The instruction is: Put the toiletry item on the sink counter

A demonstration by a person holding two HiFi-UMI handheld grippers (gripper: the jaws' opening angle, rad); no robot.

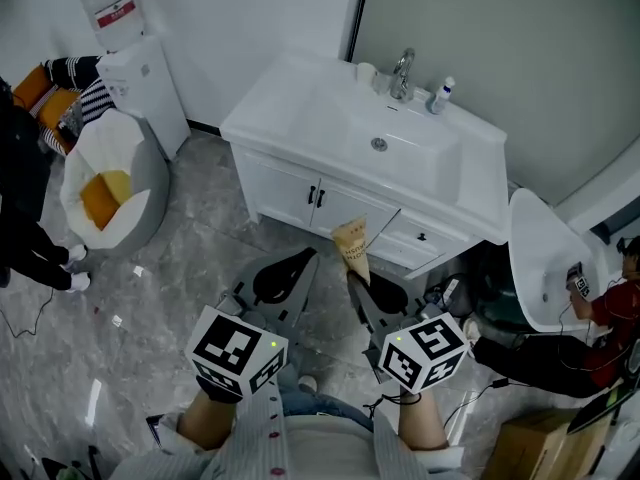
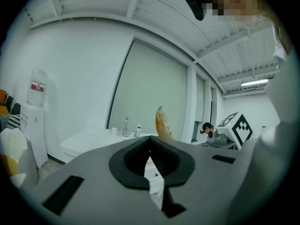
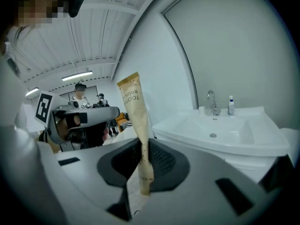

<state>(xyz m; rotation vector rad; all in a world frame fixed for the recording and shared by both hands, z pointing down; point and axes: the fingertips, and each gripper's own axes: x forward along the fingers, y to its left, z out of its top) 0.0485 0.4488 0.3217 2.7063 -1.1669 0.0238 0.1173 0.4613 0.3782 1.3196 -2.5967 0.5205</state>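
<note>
Nearest, the marker cubes hide most of both hands, and the print on the paper toothbrush packet (image 3: 137, 125) is only partly readable. The right hand-held gripper (image 1: 362, 280) pinches that packet near its lower end, so it stands upright above the jaws, in the air and well short of the sink. The left hand-held gripper (image 2: 150, 142) is pressed together on nothing. Open grey floor (image 1: 200, 258) lies between both and the white sink surface (image 1: 290, 108), whose near left part is bare. A cup (image 1: 366, 71), tap (image 1: 403, 68) and small bottle (image 1: 441, 94) crowd its far side.
</note>
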